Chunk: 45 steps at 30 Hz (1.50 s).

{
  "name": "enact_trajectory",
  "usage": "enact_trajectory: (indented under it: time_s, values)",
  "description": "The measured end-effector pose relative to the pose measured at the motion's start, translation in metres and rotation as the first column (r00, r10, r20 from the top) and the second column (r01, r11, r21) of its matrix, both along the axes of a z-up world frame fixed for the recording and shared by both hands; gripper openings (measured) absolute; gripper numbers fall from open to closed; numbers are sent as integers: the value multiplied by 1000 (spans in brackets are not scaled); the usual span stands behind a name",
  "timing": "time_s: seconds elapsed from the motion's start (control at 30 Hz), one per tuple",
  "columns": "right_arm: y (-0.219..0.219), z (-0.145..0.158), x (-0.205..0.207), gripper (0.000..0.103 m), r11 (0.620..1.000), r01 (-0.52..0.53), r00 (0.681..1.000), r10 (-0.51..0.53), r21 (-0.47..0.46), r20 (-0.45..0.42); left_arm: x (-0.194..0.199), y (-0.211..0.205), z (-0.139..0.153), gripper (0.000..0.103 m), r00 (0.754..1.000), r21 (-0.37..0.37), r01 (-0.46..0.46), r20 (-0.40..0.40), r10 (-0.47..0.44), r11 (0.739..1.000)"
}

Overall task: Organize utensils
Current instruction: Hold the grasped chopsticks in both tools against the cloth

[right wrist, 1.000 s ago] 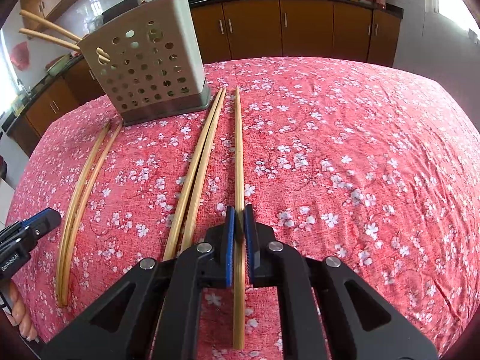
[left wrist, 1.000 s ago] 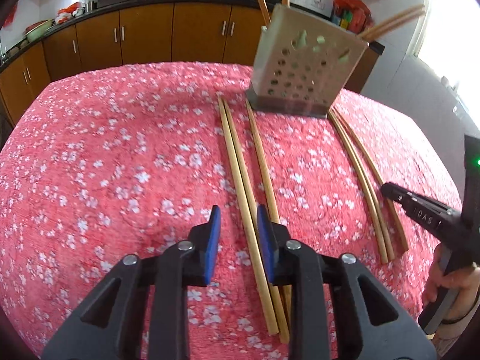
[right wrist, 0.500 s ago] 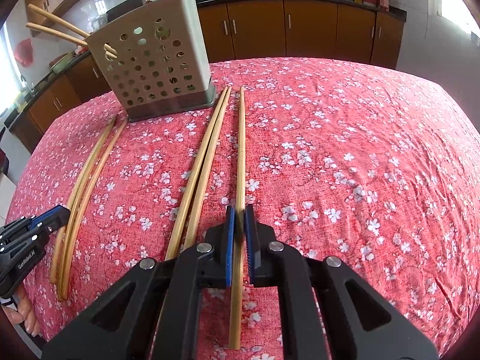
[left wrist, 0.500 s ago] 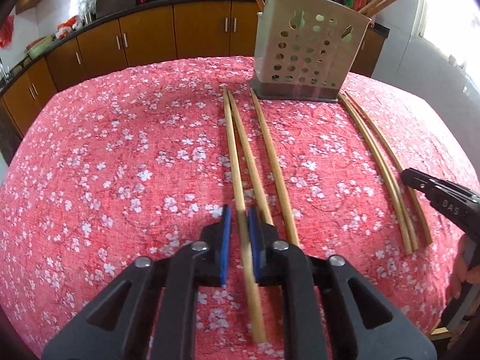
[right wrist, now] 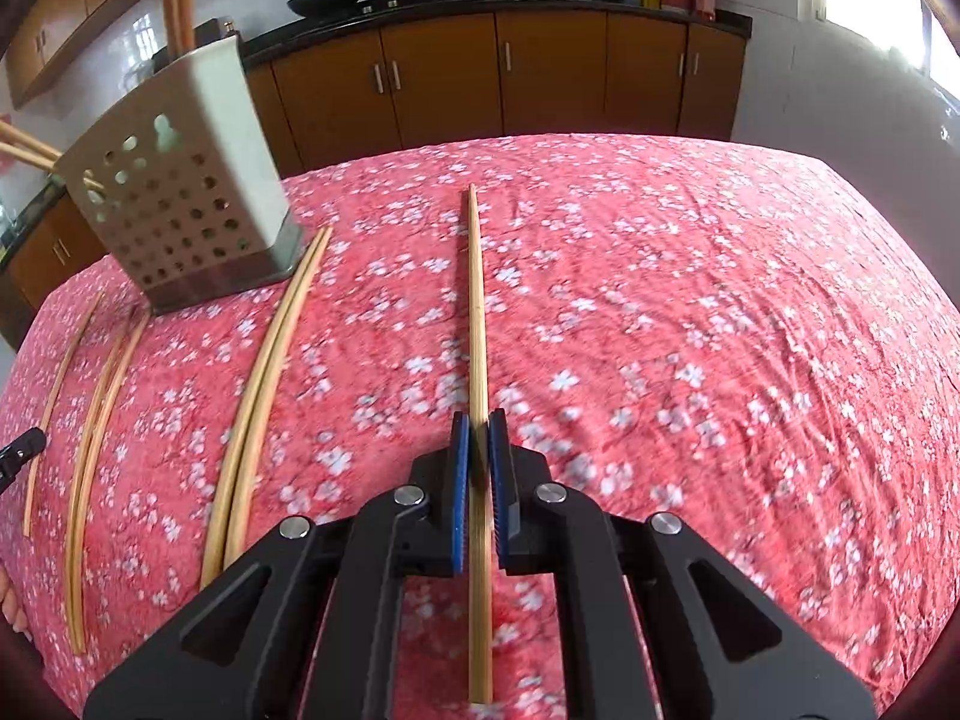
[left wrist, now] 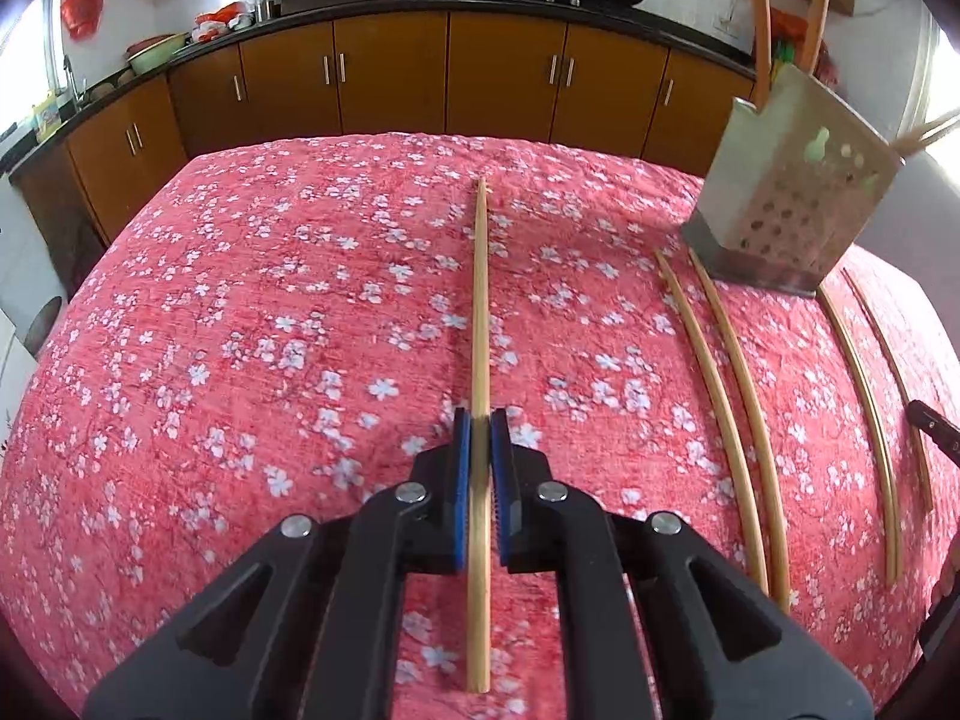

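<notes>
A: Two grips logged. Left gripper (left wrist: pixel 480 426): fingers clamped on a chopstick (left wrist: pixel 480 300) pointing straight ahead over the red floral cloth (left wrist: pixel 240 330).

B: Right gripper (right wrist: pixel 478 429): fingers likewise clamped on its own chopstick (right wrist: pixel 477 312).

A: Perforated holder (right wrist: pixel 180 216) stands on the worktop; loose chopsticks (right wrist: pixel 264 390) lie beside it, some already inside.

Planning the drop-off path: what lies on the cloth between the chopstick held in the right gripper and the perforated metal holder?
In the right wrist view, two loose bamboo chopsticks lie side by side between the held chopstick and the holder.
</notes>
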State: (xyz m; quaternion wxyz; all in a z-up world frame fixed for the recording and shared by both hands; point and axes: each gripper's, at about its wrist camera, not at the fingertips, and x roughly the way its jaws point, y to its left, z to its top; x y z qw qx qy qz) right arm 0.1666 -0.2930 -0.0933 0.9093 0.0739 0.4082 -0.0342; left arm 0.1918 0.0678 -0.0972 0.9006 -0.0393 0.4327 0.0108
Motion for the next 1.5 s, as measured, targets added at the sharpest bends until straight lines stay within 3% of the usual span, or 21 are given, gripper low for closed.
enact_trajectory:
  time_s: [0.4,1.5]
  values:
    - [2,0,0,8,1000,-2,1000,2,-13,-1,-4,9,3,10,1000,-30,-4,3,4,1000]
    - [0,1,1,8,1000,-1,1000,1,7,-1,-1,5,3,10,1000,-24,-6,-1,6,1000]
